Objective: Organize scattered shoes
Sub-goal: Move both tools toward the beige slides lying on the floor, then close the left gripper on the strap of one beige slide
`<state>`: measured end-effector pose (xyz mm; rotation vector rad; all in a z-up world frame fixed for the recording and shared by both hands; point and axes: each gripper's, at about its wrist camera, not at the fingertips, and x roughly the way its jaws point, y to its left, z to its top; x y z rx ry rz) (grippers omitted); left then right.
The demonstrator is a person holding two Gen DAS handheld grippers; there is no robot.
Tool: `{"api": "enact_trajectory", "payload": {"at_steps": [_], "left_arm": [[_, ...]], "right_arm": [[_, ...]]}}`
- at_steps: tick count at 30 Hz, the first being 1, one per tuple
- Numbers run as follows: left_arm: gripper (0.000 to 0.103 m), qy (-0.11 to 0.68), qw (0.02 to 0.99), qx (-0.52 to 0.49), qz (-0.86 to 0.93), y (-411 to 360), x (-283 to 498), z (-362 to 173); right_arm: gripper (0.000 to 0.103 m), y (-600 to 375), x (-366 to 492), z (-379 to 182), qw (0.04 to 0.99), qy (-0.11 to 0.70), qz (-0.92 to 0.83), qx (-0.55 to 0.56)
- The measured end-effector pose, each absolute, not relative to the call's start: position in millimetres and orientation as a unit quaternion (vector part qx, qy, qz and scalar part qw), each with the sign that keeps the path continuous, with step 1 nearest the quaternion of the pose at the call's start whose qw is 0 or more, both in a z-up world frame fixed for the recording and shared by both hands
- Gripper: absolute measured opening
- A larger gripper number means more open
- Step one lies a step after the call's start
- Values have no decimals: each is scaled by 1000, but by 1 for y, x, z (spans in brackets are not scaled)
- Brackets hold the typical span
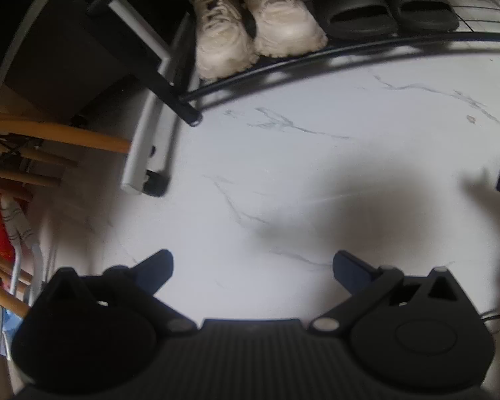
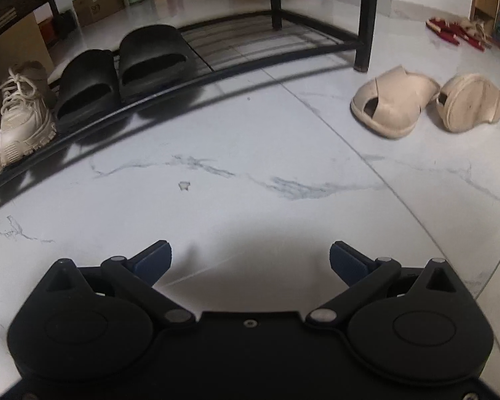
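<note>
Since the two beige slippers (image 2: 396, 100) lie loose on the floor (image 2: 250, 173) just right of the rack leg, one tipped sole-up, I'd guess they're light, soft foam — pinch the strap or heel edge. Rack's bottom shelf (image 2: 250, 38) holds white sneakers (image 1: 253, 23) and black slides (image 2: 123, 70), w/ bare grid to the right. Left gripper (image 1: 252, 268) and right gripper (image 2: 250, 260): both spread apart, holding nothing.

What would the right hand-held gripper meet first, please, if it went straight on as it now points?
Probably the black metal shoe rack's bare wire shelf; the right hand-held gripper, jaws open, has only white marble floor before it. Depth is unclear.
</note>
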<state>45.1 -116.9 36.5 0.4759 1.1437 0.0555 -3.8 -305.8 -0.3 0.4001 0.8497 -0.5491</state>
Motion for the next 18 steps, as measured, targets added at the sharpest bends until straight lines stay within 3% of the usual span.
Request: {"api": "enact_trajectory", "payload": {"at_steps": [14,18], "left_arm": [[102,553,802,227,-20,-171,57,30],[102,547,803,233,-33,-186,65,25]], "right_arm": [[103,-330,-9,22,846,372,-295,241],[103,-324,-12,32,867,333,-321,184]]}}
